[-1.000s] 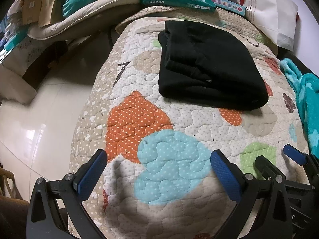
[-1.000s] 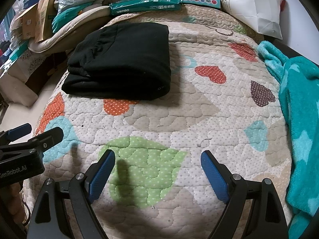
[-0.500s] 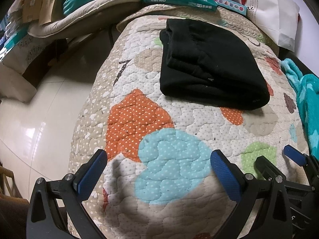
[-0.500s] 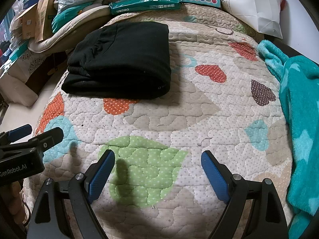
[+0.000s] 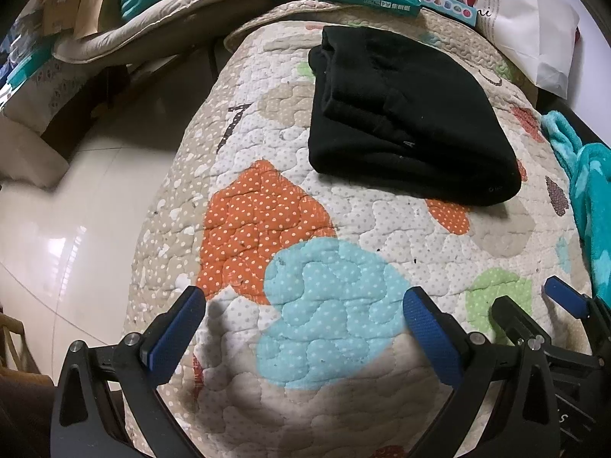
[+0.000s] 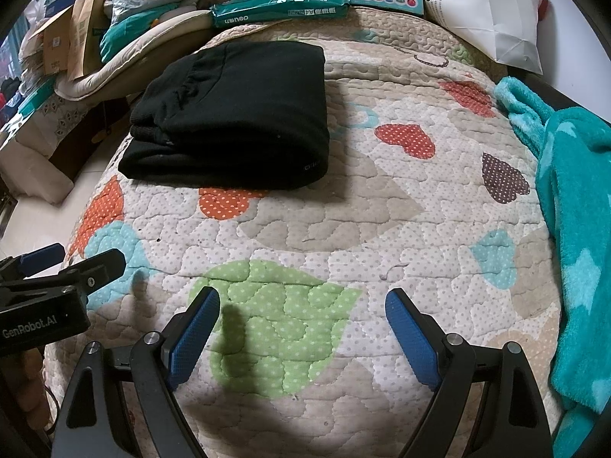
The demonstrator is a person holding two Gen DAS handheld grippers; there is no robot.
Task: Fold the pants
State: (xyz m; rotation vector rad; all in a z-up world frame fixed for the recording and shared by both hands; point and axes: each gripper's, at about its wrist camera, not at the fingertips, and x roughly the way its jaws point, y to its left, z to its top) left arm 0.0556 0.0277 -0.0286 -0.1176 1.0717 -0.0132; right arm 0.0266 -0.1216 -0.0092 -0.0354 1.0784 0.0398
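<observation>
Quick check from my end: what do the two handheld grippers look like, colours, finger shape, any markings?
Both match. The left gripper and right gripper have black angular plastic frames with silver pivot pins, each ending in two flat fingers faced with textured blue pads. The right wrist view shows white "GenRobot.AI" lettering on the left gripper's body.

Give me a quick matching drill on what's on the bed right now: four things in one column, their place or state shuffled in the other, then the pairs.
Things:
1. black pants
2. teal blanket
3. green paper pack
4. left claw

Places or states:
A. draped along the quilt's right edge
B. open, holding nothing, over a light blue patch
C. folded into a stack on the quilt's far left part
D. lying across the far end of the quilt

Pairs: 1-C, 2-A, 3-D, 4-B
</observation>
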